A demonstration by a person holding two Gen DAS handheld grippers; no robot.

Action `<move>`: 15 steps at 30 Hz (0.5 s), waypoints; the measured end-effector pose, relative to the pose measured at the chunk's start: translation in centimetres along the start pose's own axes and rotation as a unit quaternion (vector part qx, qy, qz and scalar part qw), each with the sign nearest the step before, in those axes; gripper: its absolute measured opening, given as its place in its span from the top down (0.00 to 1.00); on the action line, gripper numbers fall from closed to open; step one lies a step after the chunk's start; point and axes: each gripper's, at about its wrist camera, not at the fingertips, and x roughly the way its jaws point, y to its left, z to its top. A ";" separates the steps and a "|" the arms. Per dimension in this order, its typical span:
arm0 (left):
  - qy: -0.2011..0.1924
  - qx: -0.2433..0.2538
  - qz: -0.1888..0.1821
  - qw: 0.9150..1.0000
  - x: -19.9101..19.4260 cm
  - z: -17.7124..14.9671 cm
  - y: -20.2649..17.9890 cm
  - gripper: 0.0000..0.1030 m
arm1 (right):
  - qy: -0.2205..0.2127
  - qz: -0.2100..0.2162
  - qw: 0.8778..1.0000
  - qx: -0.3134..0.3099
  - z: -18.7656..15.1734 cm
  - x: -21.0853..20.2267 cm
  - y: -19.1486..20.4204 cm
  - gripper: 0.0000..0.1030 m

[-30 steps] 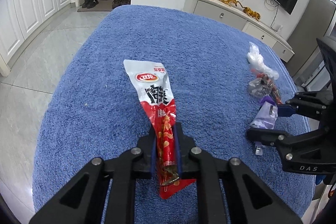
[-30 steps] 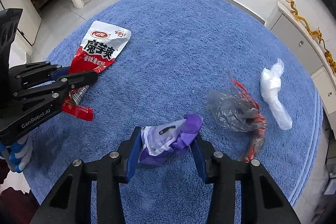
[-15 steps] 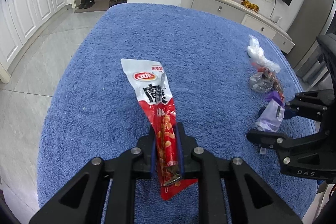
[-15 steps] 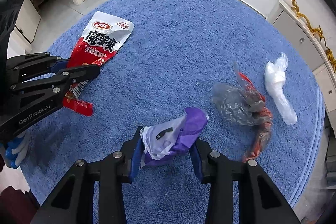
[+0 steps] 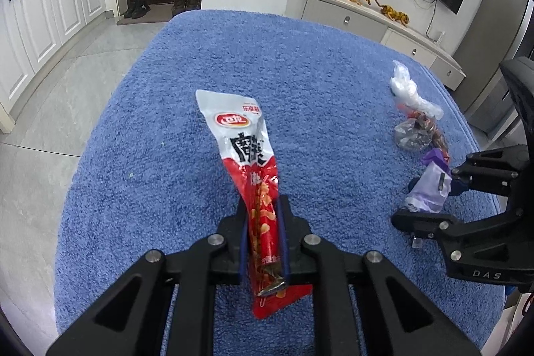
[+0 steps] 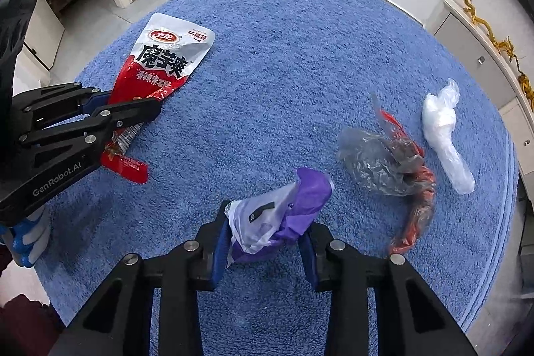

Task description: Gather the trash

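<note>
Two crumpled wrappers: red-white snack packet (image 5: 253,175), purple-white wrapper (image 6: 277,219).

- The round rug (image 6: 287,62) is a plain mid-blue pile.
- The snack packet (image 5: 248,162) is white at the top with black characters and a red oval logo, red below.
- The crumpled wrapper (image 6: 283,216) is purple and white.
- The clear bag (image 6: 377,162) is greyish, with red-orange plastic.
- The knotted bag (image 6: 444,129) is white.
- The gripper pads (image 6: 222,242) are blue on black fingers.
</note>
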 end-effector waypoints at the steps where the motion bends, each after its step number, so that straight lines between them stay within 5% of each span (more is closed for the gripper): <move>1: -0.002 -0.002 -0.003 1.000 0.0 -0.1 0.1 0.87 | 0.001 -0.002 1.000 -0.001 0.1 0.0 0.1 0.67; 15: -0.041 -0.015 -0.018 0.999 -0.6 -2.0 1.2 0.87 | -0.008 -0.010 1.000 0.010 -0.2 0.1 0.0 0.67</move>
